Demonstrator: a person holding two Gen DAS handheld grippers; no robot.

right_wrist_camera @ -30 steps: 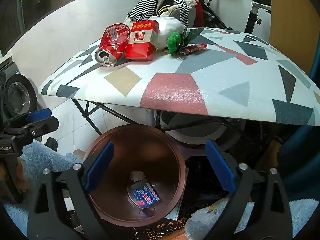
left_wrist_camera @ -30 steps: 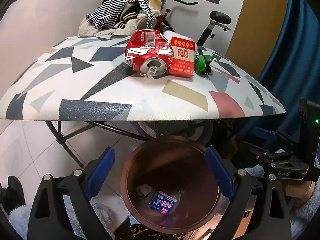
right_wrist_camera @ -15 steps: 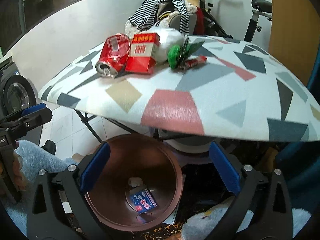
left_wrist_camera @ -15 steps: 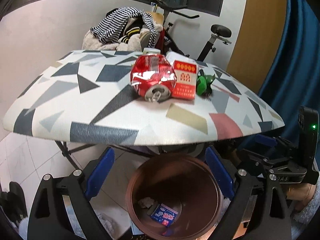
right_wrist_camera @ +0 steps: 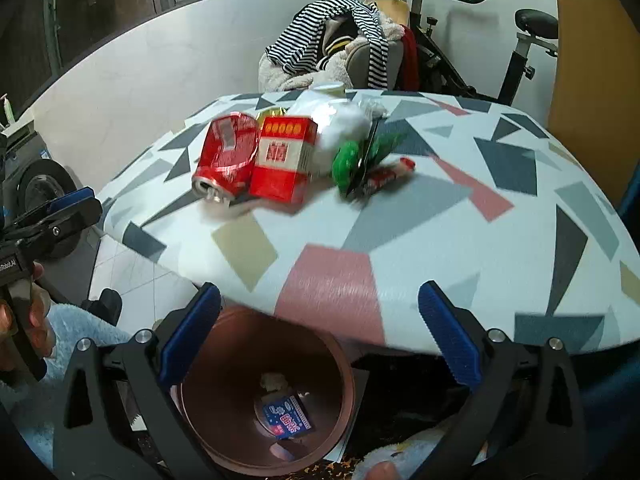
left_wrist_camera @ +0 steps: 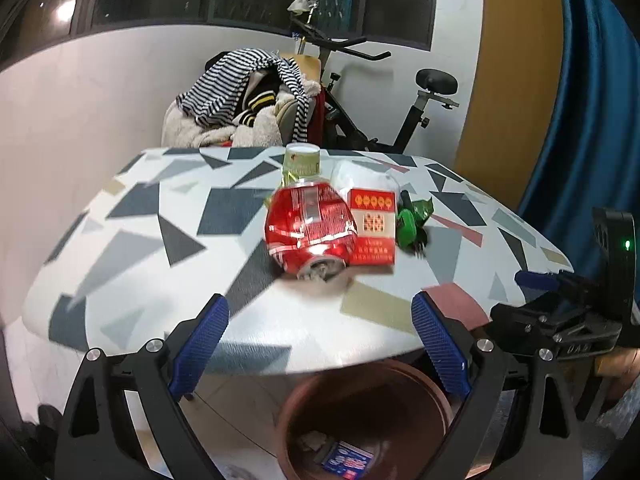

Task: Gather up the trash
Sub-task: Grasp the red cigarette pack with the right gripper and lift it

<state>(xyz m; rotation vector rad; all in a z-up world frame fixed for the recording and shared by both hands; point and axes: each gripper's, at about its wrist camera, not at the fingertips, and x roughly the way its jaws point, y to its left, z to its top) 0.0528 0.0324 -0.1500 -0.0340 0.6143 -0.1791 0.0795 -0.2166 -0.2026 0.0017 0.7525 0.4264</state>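
While both sets of jaws stood wide and empty, the crushed can (left_wrist_camera: 310, 232) lay ahead of the left gripper (left_wrist_camera: 320, 344), mouth toward it.

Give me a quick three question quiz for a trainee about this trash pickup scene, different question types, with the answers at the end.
1. True or false: the left tool is shut on the crushed red can.
2. Multiple choice: what stands directly to the right of that can in the left wrist view? A) a glass bottle B) the red carton C) a phone
3. Fill in: a blue packet already lies inside the brown ____ beneath the table edge.

Key: 1 false, both tools, including the right tool, are open and empty. 2 B. 3 bin.
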